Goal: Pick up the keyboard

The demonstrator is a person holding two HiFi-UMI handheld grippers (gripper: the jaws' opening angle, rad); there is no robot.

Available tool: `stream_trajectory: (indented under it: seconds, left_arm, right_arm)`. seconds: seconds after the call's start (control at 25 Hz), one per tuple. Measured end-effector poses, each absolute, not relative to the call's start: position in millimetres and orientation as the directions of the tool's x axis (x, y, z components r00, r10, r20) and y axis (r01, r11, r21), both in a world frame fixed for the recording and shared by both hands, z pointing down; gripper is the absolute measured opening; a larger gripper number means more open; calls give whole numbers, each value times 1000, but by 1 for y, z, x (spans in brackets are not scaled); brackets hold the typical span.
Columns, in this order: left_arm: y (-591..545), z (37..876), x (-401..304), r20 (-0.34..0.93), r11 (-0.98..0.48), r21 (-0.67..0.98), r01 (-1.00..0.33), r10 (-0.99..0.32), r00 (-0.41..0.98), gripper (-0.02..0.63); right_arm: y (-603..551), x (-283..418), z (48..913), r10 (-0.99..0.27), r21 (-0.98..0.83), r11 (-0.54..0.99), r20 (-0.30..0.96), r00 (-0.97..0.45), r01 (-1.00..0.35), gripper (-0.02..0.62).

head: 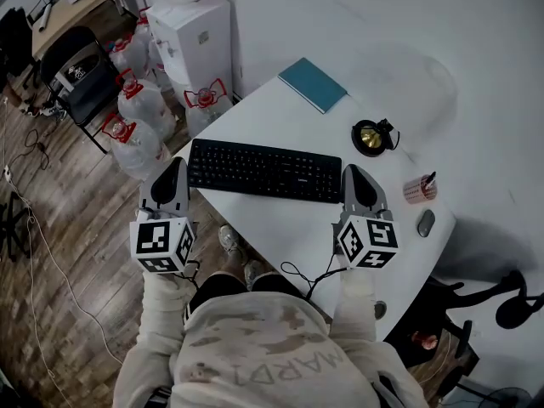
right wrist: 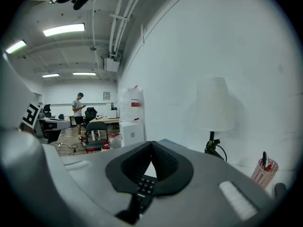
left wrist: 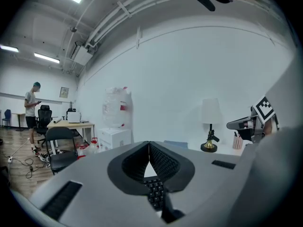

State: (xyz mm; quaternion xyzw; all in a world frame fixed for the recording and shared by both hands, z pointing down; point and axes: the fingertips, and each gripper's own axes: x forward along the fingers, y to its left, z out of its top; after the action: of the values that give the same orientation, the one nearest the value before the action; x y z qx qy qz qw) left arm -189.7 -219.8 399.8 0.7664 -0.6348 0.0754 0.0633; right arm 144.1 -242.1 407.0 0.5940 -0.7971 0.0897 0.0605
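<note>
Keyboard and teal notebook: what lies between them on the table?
Nothing: in the head view the white table is bare between the keyboard and the teal notebook.

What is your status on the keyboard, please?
Left gripper shut, empty, at keyboard's left end; right gripper likewise at its right end. Keyboard flat on table. Pen cup beside right gripper.

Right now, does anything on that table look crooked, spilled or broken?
Nothing looks spilled or broken. The one thing askew is the black keyboard: it lies at a slant to the edges of the white table, with its left end close to a corner. The teal notebook, lamp, pen cup and mouse look undisturbed.
</note>
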Motion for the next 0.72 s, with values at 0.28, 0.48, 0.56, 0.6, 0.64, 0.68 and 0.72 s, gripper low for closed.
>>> stream_trajectory:
  seconds: [0.28,0.48,0.56,0.6,0.64,0.68,0.72]
  left_arm:
    - [-252,458,-204,353,-203,32,-979,-914,201,7]
    - [-272,497,-211,462,-224,61,-973,-857,226,56]
    - [-278,510,-211,503,-241,61,-969,-831,239,82]
    - [-281,517,-211,523,-251,60,-966,-817,244,97]
    - [-283,524,-211,541,-259,60,-964,-803,250,113]
    - [-286,530,-211,557,-265,61,-962,-791,253,127]
    - [-288,536,-212,572,-269,64,-961,-779,256,140]
  right_arm:
    - [-271,152,457,-914,-126,218,322,-248,-968,12]
    - [-286,152,488,-887,-163,192,393,-242,-968,55]
    - [-291,154,500,-876,-174,177,420,-236,-969,72]
    - [-293,155,506,-870,-177,172,434,-233,-969,83]
    - [-295,156,512,-865,-177,167,447,-231,-970,94]
    - [-297,157,517,-859,-176,164,459,-228,-971,106]
    - [-299,158,522,-852,-176,162,471,-227,-971,115]
